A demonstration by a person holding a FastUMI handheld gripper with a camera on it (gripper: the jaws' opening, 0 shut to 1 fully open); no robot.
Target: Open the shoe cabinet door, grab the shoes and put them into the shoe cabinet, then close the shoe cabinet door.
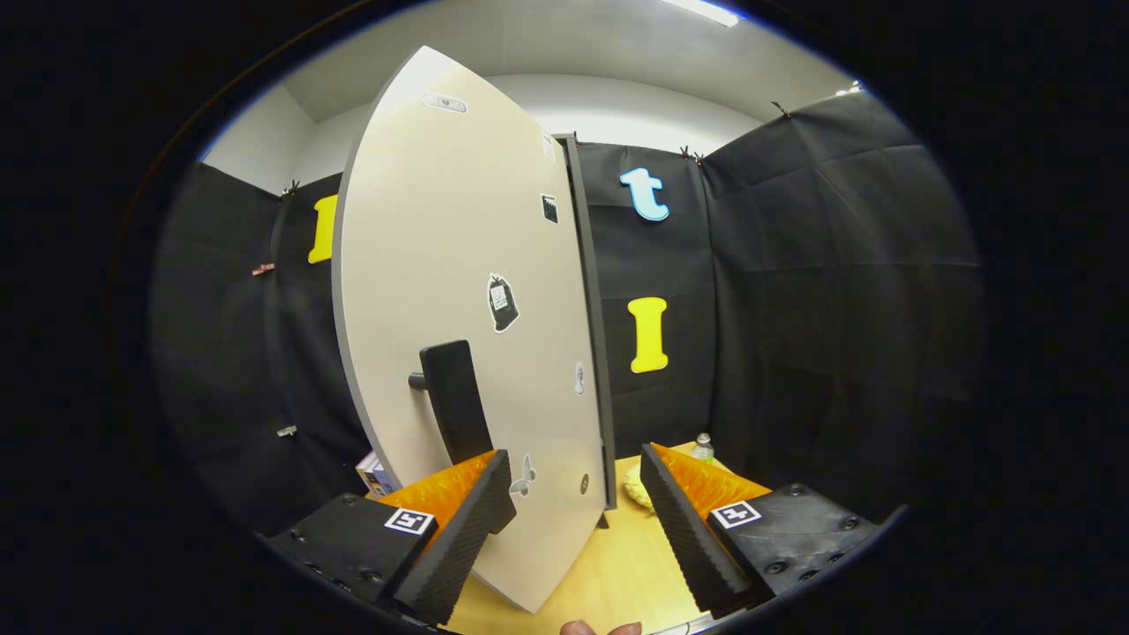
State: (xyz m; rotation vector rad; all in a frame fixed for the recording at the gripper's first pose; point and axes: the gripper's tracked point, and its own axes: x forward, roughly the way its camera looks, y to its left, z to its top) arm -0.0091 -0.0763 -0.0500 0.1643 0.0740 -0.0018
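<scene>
The shoe cabinet door [441, 291] is a tall pale grey panel with small stickers, swung partly open toward me. Its lower edge reaches down between my fingers. A dark bar handle [454, 401] sticks out of the door just above my left finger [459, 520]. My gripper [573, 472] is open, its fingers wide apart, with the door's free edge between them and neither pad pressing on it. The cabinet's dark side edge [593, 326] stands behind the door.
A wooden table top [617, 573] lies under the fingers. A yellow soft thing [637, 485] and a small clear bottle [702, 447] sit beyond the right finger. A box [377, 476] shows left of the door. Fingertips of a hand [600, 628] appear below.
</scene>
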